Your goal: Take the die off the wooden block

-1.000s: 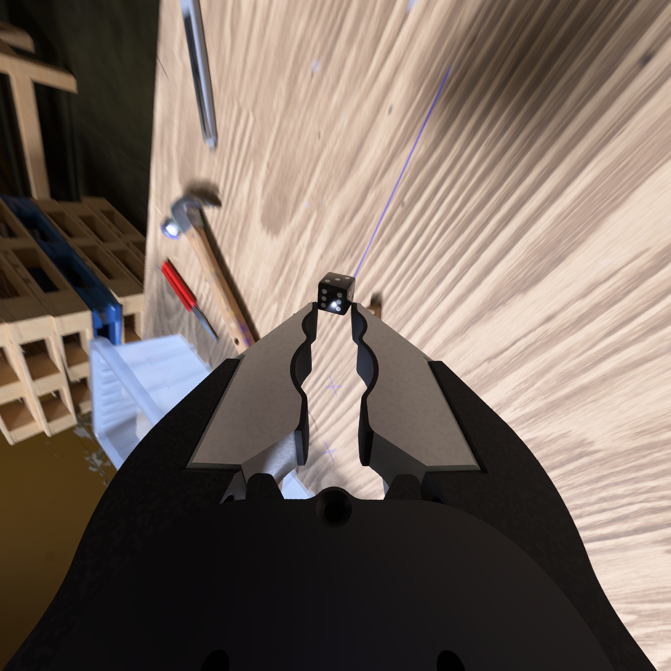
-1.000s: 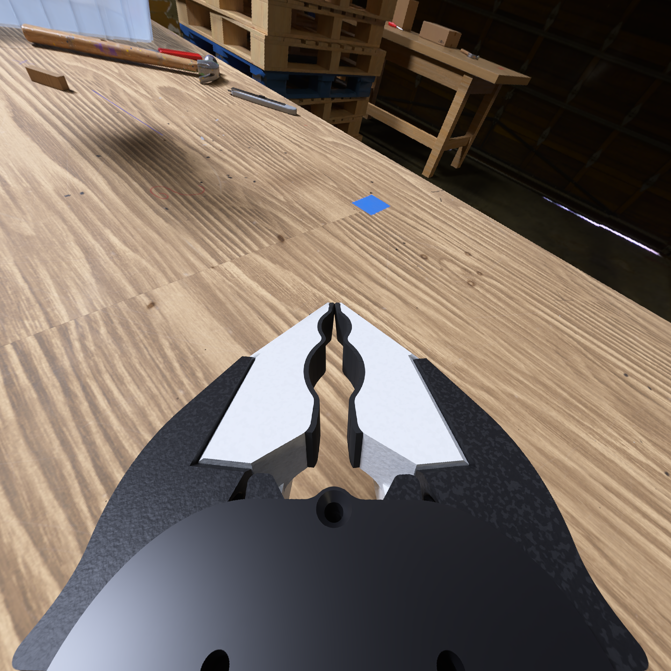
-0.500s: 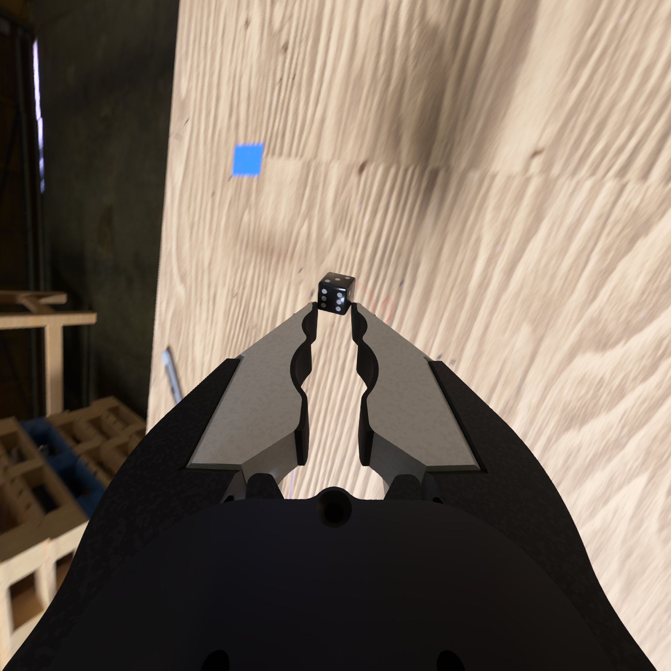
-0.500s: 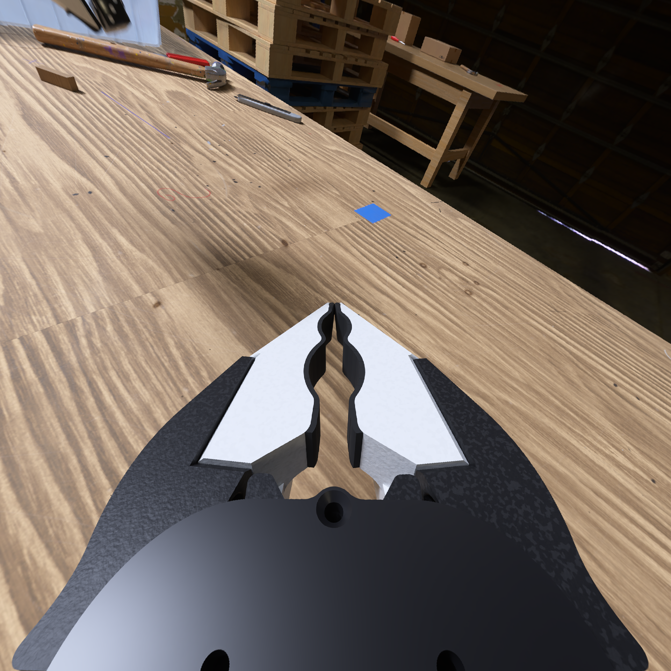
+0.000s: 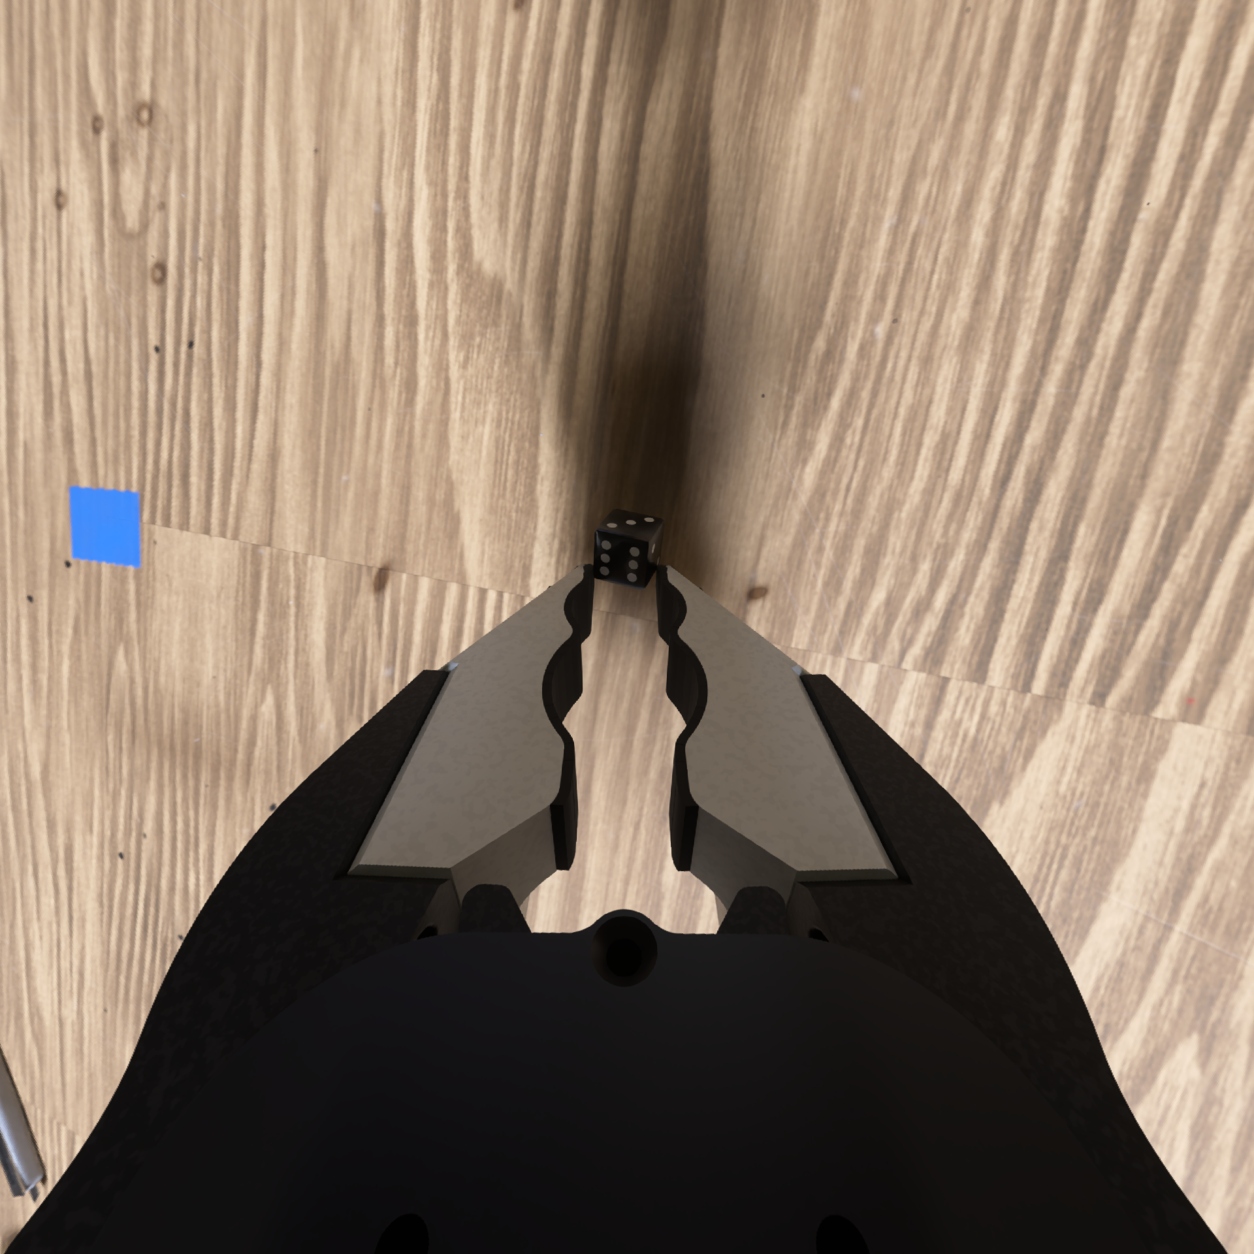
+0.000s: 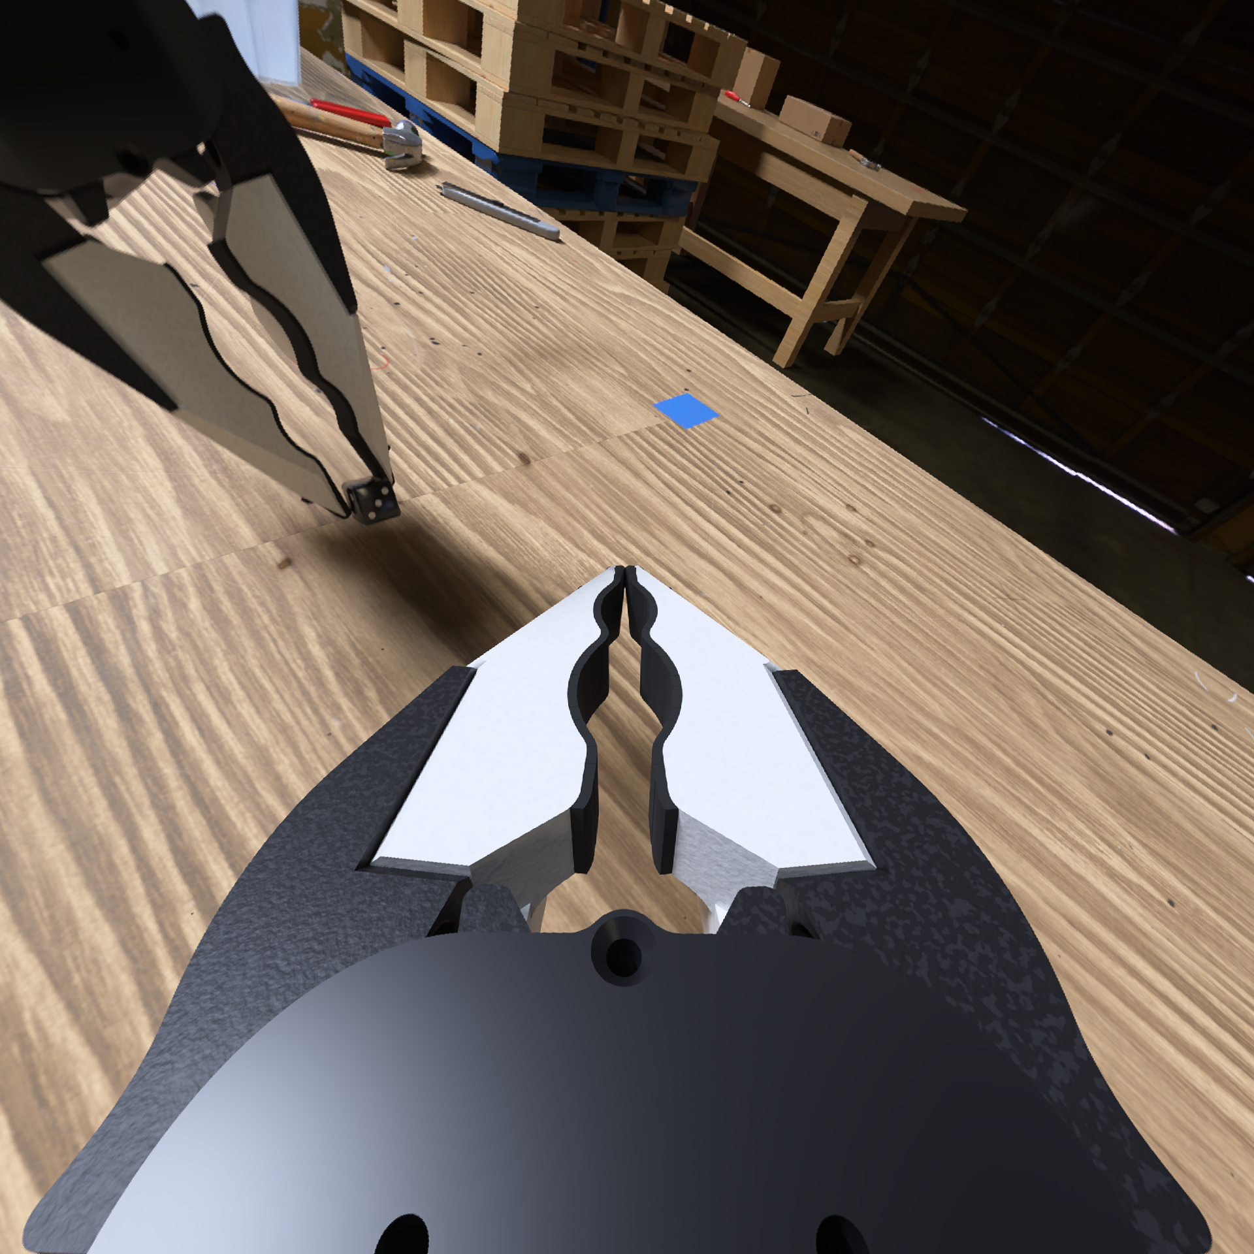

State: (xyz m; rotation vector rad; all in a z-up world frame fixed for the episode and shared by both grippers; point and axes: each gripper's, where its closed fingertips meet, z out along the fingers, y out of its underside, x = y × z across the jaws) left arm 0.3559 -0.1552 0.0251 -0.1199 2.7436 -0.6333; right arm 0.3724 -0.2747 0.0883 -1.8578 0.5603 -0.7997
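The small black die with white pips (image 5: 628, 548) is pinched at the very tips of the left tool (image 5: 625, 577), just above the pale wood-grain counter (image 5: 950, 339), well clear of any block. It is judged light, rigid and slick, so opposite flat faces are best gripped. The right tool (image 6: 623, 570) is clenched on nothing nearby. A blue square marker (image 6: 685, 410) lies farther right; stacked wooden pallets (image 6: 543, 88) are seen beyond.
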